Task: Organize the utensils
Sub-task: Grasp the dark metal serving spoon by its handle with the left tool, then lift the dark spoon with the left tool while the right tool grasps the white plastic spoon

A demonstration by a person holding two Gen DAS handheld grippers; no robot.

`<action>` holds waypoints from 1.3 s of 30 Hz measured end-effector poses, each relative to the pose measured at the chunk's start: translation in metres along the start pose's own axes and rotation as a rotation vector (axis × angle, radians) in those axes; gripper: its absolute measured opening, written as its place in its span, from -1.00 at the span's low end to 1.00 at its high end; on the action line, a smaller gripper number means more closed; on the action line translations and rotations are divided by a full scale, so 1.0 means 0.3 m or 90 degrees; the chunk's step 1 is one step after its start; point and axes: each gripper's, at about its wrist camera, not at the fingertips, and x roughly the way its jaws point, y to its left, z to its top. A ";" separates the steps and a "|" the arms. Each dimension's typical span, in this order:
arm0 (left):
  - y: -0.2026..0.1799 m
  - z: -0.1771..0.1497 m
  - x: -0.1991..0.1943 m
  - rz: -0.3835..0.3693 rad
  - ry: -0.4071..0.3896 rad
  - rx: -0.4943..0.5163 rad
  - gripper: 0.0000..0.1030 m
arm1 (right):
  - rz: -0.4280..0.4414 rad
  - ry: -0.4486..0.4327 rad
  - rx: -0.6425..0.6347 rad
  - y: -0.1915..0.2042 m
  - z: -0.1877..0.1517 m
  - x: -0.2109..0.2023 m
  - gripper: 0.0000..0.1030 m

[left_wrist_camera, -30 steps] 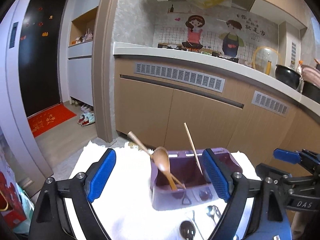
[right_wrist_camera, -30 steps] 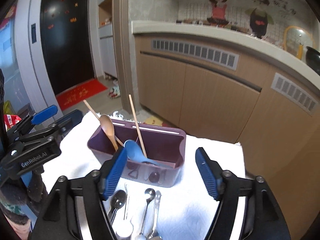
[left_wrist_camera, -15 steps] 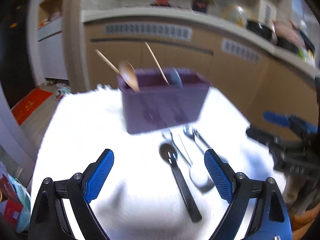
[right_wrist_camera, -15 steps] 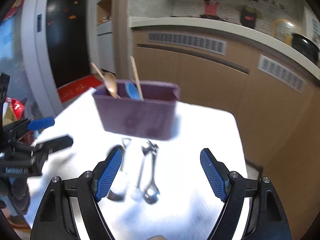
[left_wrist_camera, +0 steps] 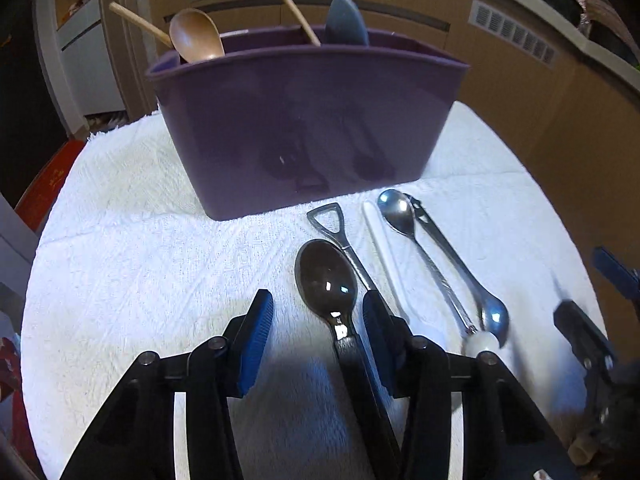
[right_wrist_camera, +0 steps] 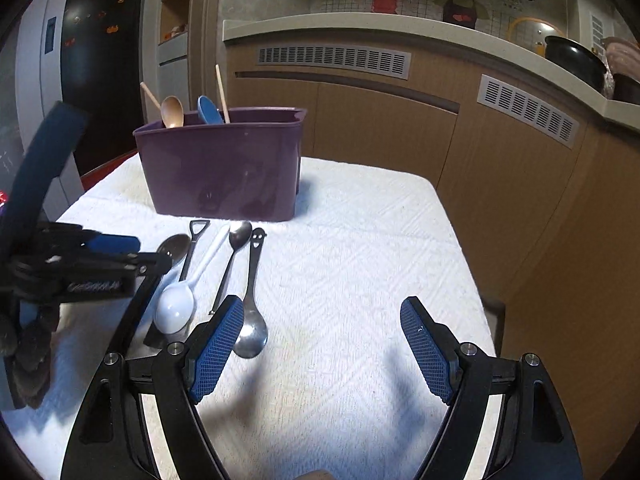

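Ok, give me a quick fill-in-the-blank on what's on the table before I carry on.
1. The organizer holding the wooden spoon is ____ in colour.
2. ____ utensils lie on the towel in front of it.
3. The white spoon lies with its bowl pointing ____ the organizer.
Missing: purple; five; away from.

Five utensils are lying on the white-towelled worktop (right_wrist_camera: 360, 264): one dark glossy black-handled spoon (left_wrist_camera: 326, 280), one white plastic spoon (right_wrist_camera: 176, 306), one shovel-shaped steel spoon (left_wrist_camera: 326, 220), one plain steel spoon (left_wrist_camera: 396, 212) and one steel spoon with a smiley-face handle (right_wrist_camera: 251, 332). One purple plastic caddy (left_wrist_camera: 304, 120) is standing behind them, holding one wooden spoon (left_wrist_camera: 196, 36), two wooden sticks (left_wrist_camera: 288, 0) and one blue utensil (left_wrist_camera: 346, 22).
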 end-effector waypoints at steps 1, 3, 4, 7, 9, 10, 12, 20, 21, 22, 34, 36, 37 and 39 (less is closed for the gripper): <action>-0.006 0.004 0.012 0.003 0.005 0.002 -0.15 | 0.003 0.001 0.000 -0.001 -0.007 0.005 0.57; -0.022 0.012 0.027 0.019 0.000 0.015 -0.15 | 0.008 0.006 0.000 -0.003 -0.013 0.017 0.57; -0.030 0.014 0.034 0.020 -0.001 0.020 -0.15 | 0.009 0.009 0.001 -0.002 -0.016 0.020 0.57; -0.048 0.025 0.047 0.026 -0.006 0.034 -0.16 | 0.015 0.017 0.003 -0.004 -0.020 0.033 0.57; -0.063 0.026 0.050 0.028 -0.013 0.050 -0.28 | 0.018 0.022 0.004 -0.004 -0.021 0.039 0.57; -0.069 0.022 0.047 0.021 -0.015 0.058 -0.41 | 0.018 0.025 0.004 -0.004 -0.021 0.043 0.57; -0.077 0.022 0.034 0.012 -0.016 0.066 -0.41 | 0.017 0.029 0.005 -0.003 -0.021 0.045 0.57; 0.101 -0.042 -0.132 -0.066 -0.036 -0.019 -0.41 | 0.019 0.030 -0.024 0.047 -0.013 0.021 0.57; 0.125 -0.052 -0.149 -0.072 -0.038 -0.029 -0.41 | 0.022 0.029 -0.031 0.061 -0.011 0.017 0.57; 0.146 -0.061 -0.161 -0.077 -0.038 -0.036 -0.41 | 0.025 0.028 -0.038 0.077 -0.008 0.012 0.57; 0.290 -0.193 -0.235 0.008 -0.076 -0.063 -0.41 | 0.135 0.056 -0.122 0.302 0.072 0.012 0.55; 0.311 -0.202 -0.240 0.014 -0.085 -0.073 -0.41 | 0.142 0.065 -0.121 0.319 0.078 0.026 0.51; 0.319 -0.205 -0.243 0.017 -0.088 -0.076 -0.41 | 0.147 0.075 -0.116 0.322 0.077 0.039 0.48; 0.332 -0.209 -0.244 0.015 -0.092 -0.083 -0.41 | 0.148 0.098 -0.105 0.328 0.072 0.073 0.28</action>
